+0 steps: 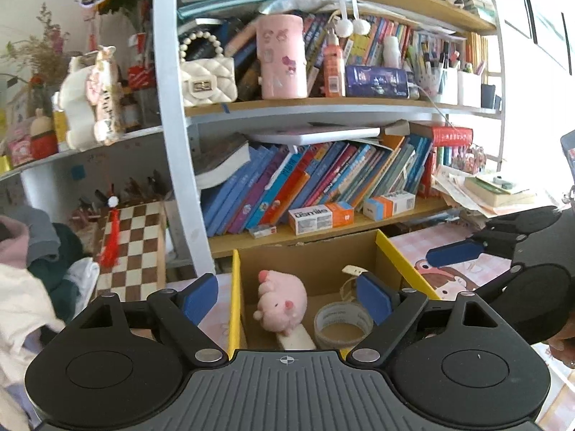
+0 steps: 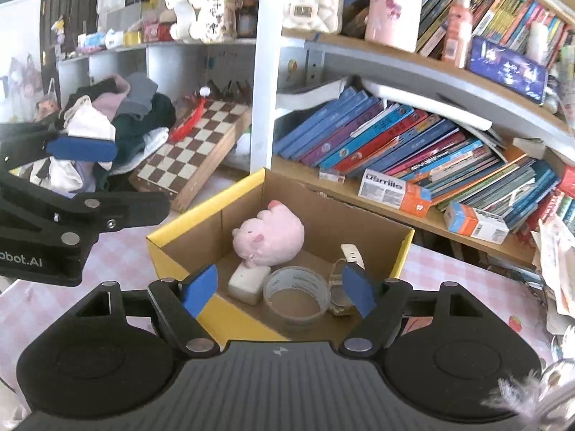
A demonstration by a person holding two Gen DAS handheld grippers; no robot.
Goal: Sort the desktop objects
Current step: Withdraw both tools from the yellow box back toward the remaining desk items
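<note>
A cardboard box with a yellow rim [image 1: 235, 294] [image 2: 201, 212] stands on the pink checked desk. Inside it lie a pink plush pig [image 1: 284, 301] [image 2: 269, 237], a white block [image 1: 296, 337] [image 2: 248, 282], a roll of clear tape [image 1: 343, 325] [image 2: 296, 296] and a wristwatch [image 2: 339, 287] with a pale strap [image 1: 354, 271]. My left gripper [image 1: 287, 298] hovers open over the box's near edge, nothing between its blue pads. My right gripper [image 2: 278, 285] hangs open above the box from the other side, also holding nothing. Each gripper appears at the edge of the other's view.
Behind the box a bookshelf [image 1: 323, 231] holds leaning books and small cartons [image 1: 320, 217] [image 2: 395, 190]. A chessboard [image 1: 131, 248] [image 2: 194, 151] leans at the left beside a heap of clothes [image 2: 118, 122]. Papers and a book [image 1: 499, 188] pile up at the right.
</note>
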